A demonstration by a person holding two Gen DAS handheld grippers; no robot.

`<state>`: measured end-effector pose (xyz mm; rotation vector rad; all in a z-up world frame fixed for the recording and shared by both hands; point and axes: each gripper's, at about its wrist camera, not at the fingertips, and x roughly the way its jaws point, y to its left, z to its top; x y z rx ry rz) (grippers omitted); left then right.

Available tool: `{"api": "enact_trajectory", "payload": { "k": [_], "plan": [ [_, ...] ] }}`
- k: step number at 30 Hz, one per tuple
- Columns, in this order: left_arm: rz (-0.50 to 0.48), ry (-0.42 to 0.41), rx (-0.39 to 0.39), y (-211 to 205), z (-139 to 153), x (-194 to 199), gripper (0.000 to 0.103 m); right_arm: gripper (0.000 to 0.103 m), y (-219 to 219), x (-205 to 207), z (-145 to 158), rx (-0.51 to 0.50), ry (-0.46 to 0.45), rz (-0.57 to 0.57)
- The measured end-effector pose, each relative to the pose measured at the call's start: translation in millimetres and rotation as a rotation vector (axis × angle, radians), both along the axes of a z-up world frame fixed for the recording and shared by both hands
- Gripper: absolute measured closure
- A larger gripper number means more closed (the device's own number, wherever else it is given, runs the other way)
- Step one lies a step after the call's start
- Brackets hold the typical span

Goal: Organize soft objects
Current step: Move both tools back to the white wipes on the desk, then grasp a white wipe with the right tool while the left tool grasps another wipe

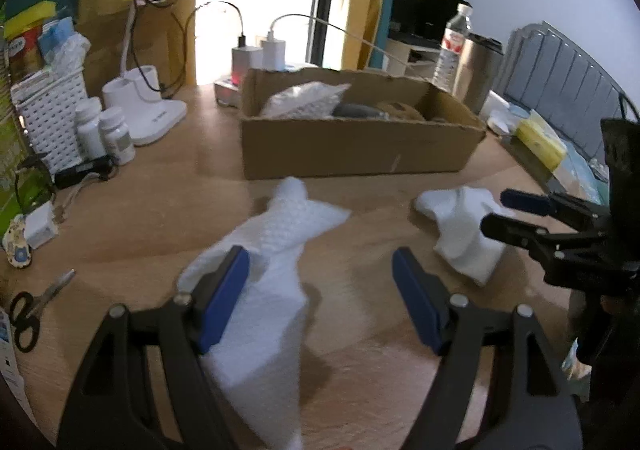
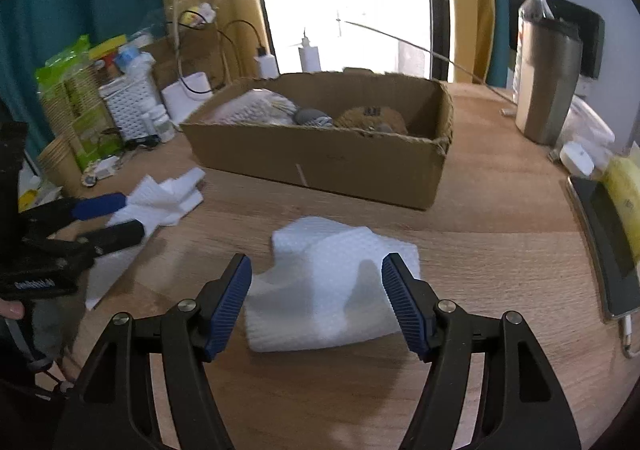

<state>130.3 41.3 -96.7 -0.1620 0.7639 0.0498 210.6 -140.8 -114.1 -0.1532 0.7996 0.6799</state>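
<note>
Left wrist view, blurred white cloth (image 1: 264,270) cut off below, box (image 1: 352,146) contents half-hidden

Left hand-held gripper (image 1: 320,282) jaws apart, right hand-held gripper (image 2: 316,290) likewise, both angled downward

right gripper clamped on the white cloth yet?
No. The right gripper stands open, its pads on either side of the white cloth lying on the table.

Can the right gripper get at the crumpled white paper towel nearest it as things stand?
Probably yes. The right gripper stands open right over the crumpled white paper towel, nothing between them; the brown cardboard box sits well behind and the left gripper off to the side.
</note>
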Motion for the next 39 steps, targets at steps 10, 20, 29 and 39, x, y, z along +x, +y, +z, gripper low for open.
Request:
{"api": "enact_trajectory", "payload": {
  "k": [10,20,29,39],
  "plan": [
    [0.076,0.041,0.037,25.8,-5.2,13.7,0.028,0.032,3.3,15.2,-10.7,-0.012,0.041,0.005],
    [0.045,0.091,0.059,24.3,-17.2,23.9,0.037,0.032,11.2,19.6,-16.0,-0.036,0.074,0.023],
    [-0.016,0.106,0.064,14.3,-22.0,23.0,0.071,0.056,19.4,18.1,-19.1,-0.09,0.062,0.022],
    [-0.068,0.053,0.021,4.4,-9.8,16.0,0.076,0.087,29.6,4.0,-18.7,-0.131,0.029,0.078]
  ]
}}
